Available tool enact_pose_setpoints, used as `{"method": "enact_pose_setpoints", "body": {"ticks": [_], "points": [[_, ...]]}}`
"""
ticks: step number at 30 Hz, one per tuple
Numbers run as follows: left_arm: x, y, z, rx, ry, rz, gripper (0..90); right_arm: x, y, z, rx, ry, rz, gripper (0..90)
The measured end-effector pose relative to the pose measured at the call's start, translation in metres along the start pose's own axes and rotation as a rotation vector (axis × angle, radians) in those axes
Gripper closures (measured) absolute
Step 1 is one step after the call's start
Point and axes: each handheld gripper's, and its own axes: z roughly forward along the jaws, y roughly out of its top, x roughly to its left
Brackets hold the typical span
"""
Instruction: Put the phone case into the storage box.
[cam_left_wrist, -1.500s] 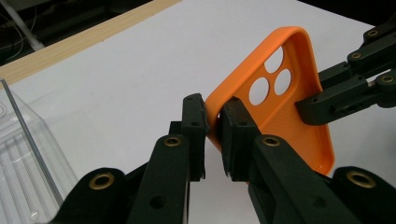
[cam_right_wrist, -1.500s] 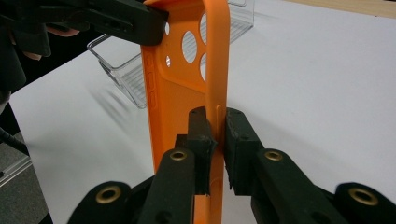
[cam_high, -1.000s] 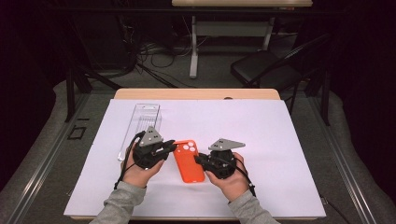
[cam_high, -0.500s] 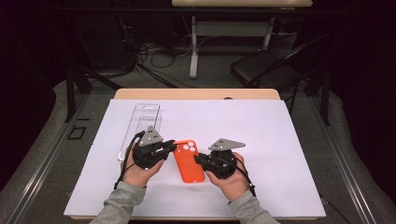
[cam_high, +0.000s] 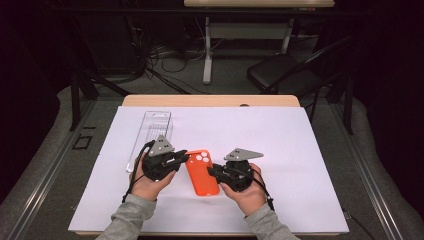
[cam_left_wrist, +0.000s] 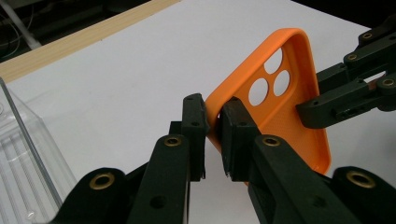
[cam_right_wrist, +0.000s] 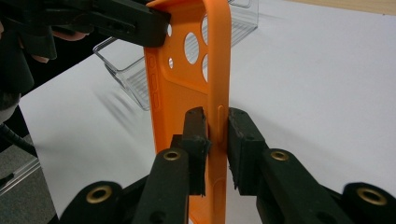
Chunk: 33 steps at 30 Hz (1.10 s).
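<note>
1. An orange phone case (cam_high: 202, 172) sits between two hand-held grippers, near the front of a white surface (cam_high: 310, 150), with both hands meeting at it.
2. In the high view, the case's long axis runs away from the person, its camera holes at the far end.
3. The left hand-held gripper (cam_high: 181, 157) reaches in from the case's left and is clenched on the rim near the camera-hole corner. The left gripper view shows the orange edge pinched between its jaws (cam_left_wrist: 213, 123).
4. The right hand-held gripper (cam_high: 212, 172) comes in from the case's right, lower down the long side. The right gripper view shows its jaws grasping the side wall (cam_right_wrist: 217, 128) by the button bump.
5. In both gripper views the case looks tipped up on edge, not lying flat; whether any part touches the surface cannot be told.
6. A clear plastic tray (cam_high: 152, 131) lies on the surface behind and to the left of the left hand, closer to that hand than to the right one.
7. Judgement: the two grips oppose each other across the case's short width, so any coming move depends on both hands travelling together along the same line.
</note>
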Motion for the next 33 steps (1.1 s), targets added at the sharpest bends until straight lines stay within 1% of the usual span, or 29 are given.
{"method": "enact_pose_setpoints", "body": {"ticks": [4, 12, 16, 18, 21, 26, 27, 30, 33], "points": [[0.000, 0.000, 0.000, -0.001, 0.006, 0.004, 81.6, -0.001, 0.000, 0.000, -0.009, 0.009, 0.002, 72.3], [0.003, -0.001, 0.000, 0.002, 0.016, 0.002, 81.6, -0.005, 0.000, -0.003, -0.056, 0.004, -0.037, 62.6], [0.004, -0.001, 0.000, 0.004, 0.021, 0.001, 81.6, -0.006, 0.001, -0.006, -0.076, 0.005, -0.045, 59.4], [0.005, -0.001, -0.001, 0.002, 0.022, -0.002, 81.6, -0.007, 0.002, -0.006, -0.078, -0.001, -0.054, 57.8], [0.006, -0.001, -0.002, -0.001, 0.024, -0.002, 81.6, -0.010, 0.002, -0.007, -0.064, -0.005, -0.056, 55.1], [0.008, 0.000, -0.005, -0.005, 0.026, -0.005, 81.6, -0.017, 0.004, -0.007, -0.040, 0.009, -0.052, 46.9], [0.008, 0.000, -0.005, -0.007, 0.029, -0.006, 81.6, -0.018, 0.004, -0.007, -0.045, 0.006, -0.053, 46.2], [0.008, 0.000, -0.005, -0.009, 0.029, -0.007, 81.6, -0.021, 0.004, -0.009, -0.058, 0.000, -0.080, 46.0], [0.009, 0.000, -0.006, -0.009, 0.028, -0.005, 81.6, -0.022, 0.005, -0.010, -0.056, 0.000, -0.083, 44.2]]}}
